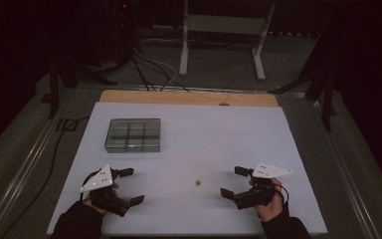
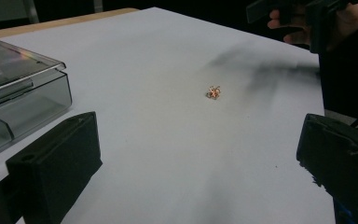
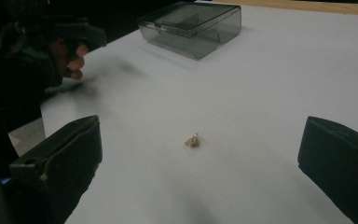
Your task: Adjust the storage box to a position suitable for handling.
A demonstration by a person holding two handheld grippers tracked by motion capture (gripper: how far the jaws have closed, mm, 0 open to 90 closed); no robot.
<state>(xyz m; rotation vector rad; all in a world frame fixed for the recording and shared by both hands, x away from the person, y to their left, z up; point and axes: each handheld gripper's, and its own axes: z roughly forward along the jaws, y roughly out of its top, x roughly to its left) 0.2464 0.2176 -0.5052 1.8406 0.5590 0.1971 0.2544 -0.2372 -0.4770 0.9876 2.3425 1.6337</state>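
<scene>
While the high view looks down on the white table (image 1: pixel 204 134), a tiny gold-coloured trinket (image 1: pixel 197 182) lies on the bare sheet, well to the near right of the clear compartment box (image 1: pixel 133 135). Measured from that trinket, the left gripper (image 1: pixel 130 186) sits well off to its left and the right gripper (image 1: pixel 234 181) near on its right, each with jaws spread apart and holding nothing, both pointing inward toward it. Beyond the table's far edge, farther from the trinket than the box, a grey stand (image 1: pixel 222 30) and loose cables (image 1: pixel 146 67) sit on the dark floor. Seen from the left gripper view, the trinket (image 2: pixel 213 92) rests ahead of the two black jaws, which stand wide apart; the box (image 2: pixel 18 88) is to the trinket's left, its lid shut, and the right gripper (image 2: pixel 279 9), held in a hand (image 2: pixel 326 21), is beyond the trinket at upper right. Turning to the right gripper view, the trinket (image 3: pixel 192 140) lies between and a little ahead of the widely parted jaws, untouched, with the box (image 3: pixel 191 28) far beyond it and the left gripper (image 3: pixel 81 32) in its hand (image 3: pixel 70 58) off to the trinket's upper left.
</scene>
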